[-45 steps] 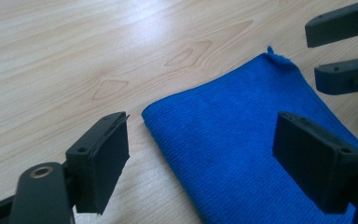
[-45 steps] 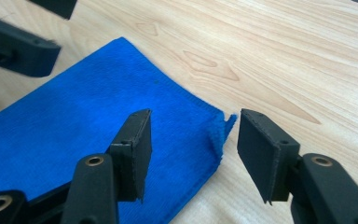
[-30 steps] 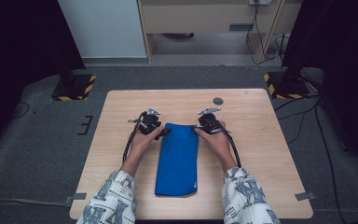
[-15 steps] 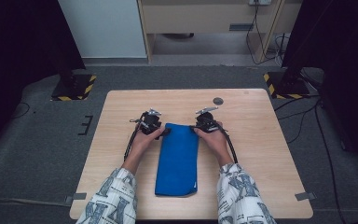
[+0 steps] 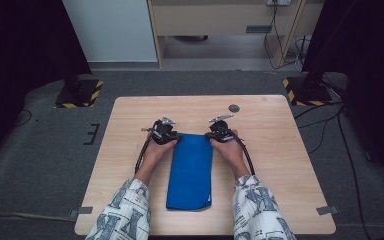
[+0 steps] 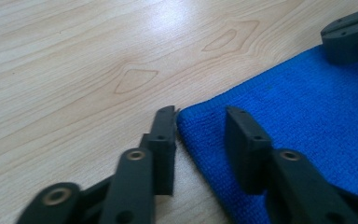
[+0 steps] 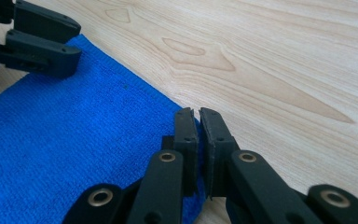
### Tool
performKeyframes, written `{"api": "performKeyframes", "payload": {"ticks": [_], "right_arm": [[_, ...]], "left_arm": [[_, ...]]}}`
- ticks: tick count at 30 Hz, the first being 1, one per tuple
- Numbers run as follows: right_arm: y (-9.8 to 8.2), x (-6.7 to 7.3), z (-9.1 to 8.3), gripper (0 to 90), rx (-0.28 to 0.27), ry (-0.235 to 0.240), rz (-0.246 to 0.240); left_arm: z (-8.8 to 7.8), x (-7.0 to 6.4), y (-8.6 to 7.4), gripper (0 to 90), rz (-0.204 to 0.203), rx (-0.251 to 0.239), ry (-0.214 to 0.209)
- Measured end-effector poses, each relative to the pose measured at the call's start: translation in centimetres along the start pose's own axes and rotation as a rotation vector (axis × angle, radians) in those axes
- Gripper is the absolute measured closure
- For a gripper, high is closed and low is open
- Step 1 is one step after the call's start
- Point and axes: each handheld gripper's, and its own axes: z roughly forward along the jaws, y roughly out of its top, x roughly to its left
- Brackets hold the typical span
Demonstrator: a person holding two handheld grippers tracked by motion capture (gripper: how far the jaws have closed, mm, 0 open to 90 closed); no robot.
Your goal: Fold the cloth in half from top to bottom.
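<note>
Blue cloth (image 5: 190,170) lies folded lengthwise mid-bench (image 5: 280,150). Right gripper (image 7: 196,116) jaws have just closed, clenched on its far right corner; left gripper (image 6: 200,116) jaws closing, straddling the left corner, not yet pinching — likely a two-corner lift.

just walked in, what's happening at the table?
A person holds a tool in each hand at the far corners of a folded blue cloth lying on the wooden table. The right tool has just closed and pinches the cloth's corner edge. The left tool has just been closing too, but its jaws are apart, straddling the other corner without pressing on it. The cloth lies flat, not lifted yet. A small dark round thing sits on the table beyond the right hand.
</note>
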Motion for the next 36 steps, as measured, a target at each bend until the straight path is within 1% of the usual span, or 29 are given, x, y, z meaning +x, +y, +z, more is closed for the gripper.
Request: {"api": "performKeyframes", "payload": {"ticks": [1,3,5,7,11,14,19,21,24,27,29,30,32,36], "right_arm": [[0.0,0.0,0.0,87.1,-0.004,0.000,-0.002],[0.0,0.1,-0.1,87.3,-0.011,0.006,0.003],[0.1,0.2,-0.2,87.4,-0.022,0.016,0.002],[0.1,0.4,-0.2,87.5,-0.029,0.019,-0.001],[0.4,0.6,-0.7,87.5,-0.050,0.015,-0.011],[0.8,0.6,-1.2,87.6,-0.070,0.018,-0.016],[1.4,0.3,-2.1,87.6,-0.102,0.030,-0.007],[1.6,0.3,-2.3,87.6,-0.113,0.037,-0.010],[2.1,0.5,-2.5,87.7,-0.123,0.046,-0.015],[2.9,0.7,-2.9,87.7,-0.145,0.045,-0.028],[3.3,0.7,-3.2,87.8,-0.159,0.045,-0.030],[3.6,0.7,-3.3,87.8,-0.163,0.042,-0.033],[4.1,0.6,-3.5,87.8,-0.172,0.041,-0.033],[5.1,0.7,-4.0,87.8,-0.185,0.039,-0.050]], "left_arm": [[0.0,0.1,0.0,73.7,-0.015,-0.003,-0.004],[-0.1,0.2,-0.1,80.9,-0.032,0.000,-0.025],[-0.2,0.3,-0.2,84.5,-0.032,-0.002,-0.019],[-0.4,0.3,-0.2,86.3,-0.048,-0.009,-0.016],[-1.3,0.2,0.1,87.1,-0.037,-0.036,-0.003],[-2.1,0.1,0.5,87.2,-0.041,-0.069,-0.006],[-3.6,-0.3,1.2,87.4,-0.028,-0.104,0.002],[-4.4,-0.5,1.6,87.4,-0.009,-0.114,0.012],[-5.2,-0.4,2.0,87.4,-0.009,-0.127,0.026],[-5.5,-0.3,2.4,87.7,-0.009,-0.136,0.032],[-5.8,-0.2,2.7,87.8,-0.016,-0.160,0.037],[-5.9,-0.2,2.8,87.8,-0.021,-0.164,0.036],[-6.0,-0.1,3.1,87.8,-0.010,-0.163,0.042],[-6.3,0.0,3.7,87.8,0.000,-0.185,0.054]]}}
